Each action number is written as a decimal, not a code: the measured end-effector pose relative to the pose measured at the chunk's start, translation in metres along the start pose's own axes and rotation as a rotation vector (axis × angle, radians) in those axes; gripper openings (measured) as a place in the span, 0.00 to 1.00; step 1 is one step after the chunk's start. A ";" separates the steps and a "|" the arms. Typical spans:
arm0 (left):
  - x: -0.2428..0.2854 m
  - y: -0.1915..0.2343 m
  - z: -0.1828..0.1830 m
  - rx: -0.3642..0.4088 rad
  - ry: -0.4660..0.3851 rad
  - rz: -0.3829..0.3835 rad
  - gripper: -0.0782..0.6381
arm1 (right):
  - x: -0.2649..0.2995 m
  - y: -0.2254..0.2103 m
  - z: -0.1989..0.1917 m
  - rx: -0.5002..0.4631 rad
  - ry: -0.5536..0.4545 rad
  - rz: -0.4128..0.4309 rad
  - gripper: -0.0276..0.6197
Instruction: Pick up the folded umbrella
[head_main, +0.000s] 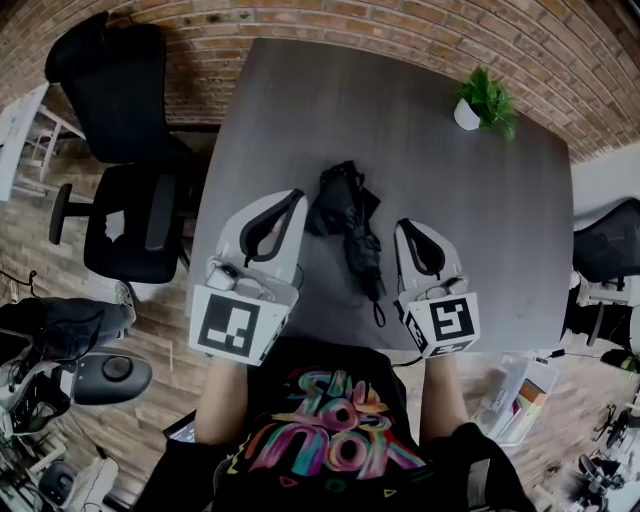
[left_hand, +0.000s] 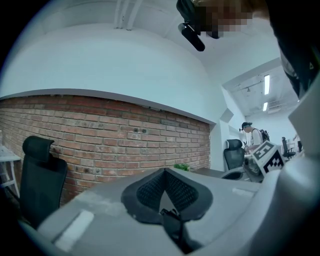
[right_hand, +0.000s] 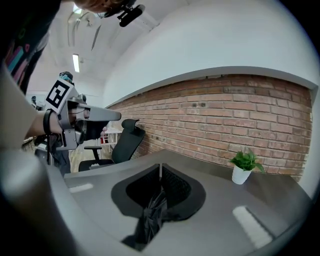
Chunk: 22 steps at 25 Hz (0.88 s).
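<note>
Left gripper (head_main: 296, 196): in its own view the jaws are seen closed tip to tip, with nothing between them. Only the brick wall (left_hand: 125, 135) and a chair (left_hand: 40, 175) are faced.

Right gripper (head_main: 405, 226): the jaws likewise meet at the tips and nothing is clamped. Dark cloth is glimpsed low through the opening behind the tips. This is taken to be the umbrella lying beneath, not a hold.

Umbrella (head_main: 357, 232): found lying on the grey table (head_main: 480, 190), between the two grippers in the head view. Its long axis runs away from the person, roughly parallel to both grippers. The loose bunched cloth is at the far end and the strap loop (head_main: 380, 312) at the near end.

Relation noted: from the right gripper the slim rolled part lies just inward, to its left. From the left gripper's tip the bunched cloth lies just to the right. The right is judged marginally better placed. The jaws would have to be opened and set across the axis before any closing.
</note>
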<state>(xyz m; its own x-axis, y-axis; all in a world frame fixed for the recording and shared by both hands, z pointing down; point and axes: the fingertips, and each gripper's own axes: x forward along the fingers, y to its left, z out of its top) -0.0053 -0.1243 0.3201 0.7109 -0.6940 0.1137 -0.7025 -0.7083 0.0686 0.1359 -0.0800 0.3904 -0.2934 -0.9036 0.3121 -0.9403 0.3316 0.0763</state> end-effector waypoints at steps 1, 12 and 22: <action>0.000 0.000 -0.001 0.000 0.001 0.001 0.11 | 0.003 0.002 -0.003 0.002 0.005 0.007 0.08; -0.004 -0.005 -0.006 0.006 0.006 0.014 0.11 | 0.025 0.019 -0.048 0.005 0.103 0.066 0.25; -0.012 0.001 -0.013 0.011 0.031 0.039 0.11 | 0.043 0.033 -0.103 0.031 0.268 0.112 0.43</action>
<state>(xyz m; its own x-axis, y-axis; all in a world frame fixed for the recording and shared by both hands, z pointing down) -0.0152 -0.1146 0.3316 0.6813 -0.7171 0.1472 -0.7293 -0.6821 0.0523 0.1104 -0.0798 0.5039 -0.3432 -0.7566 0.5566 -0.9108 0.4128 -0.0005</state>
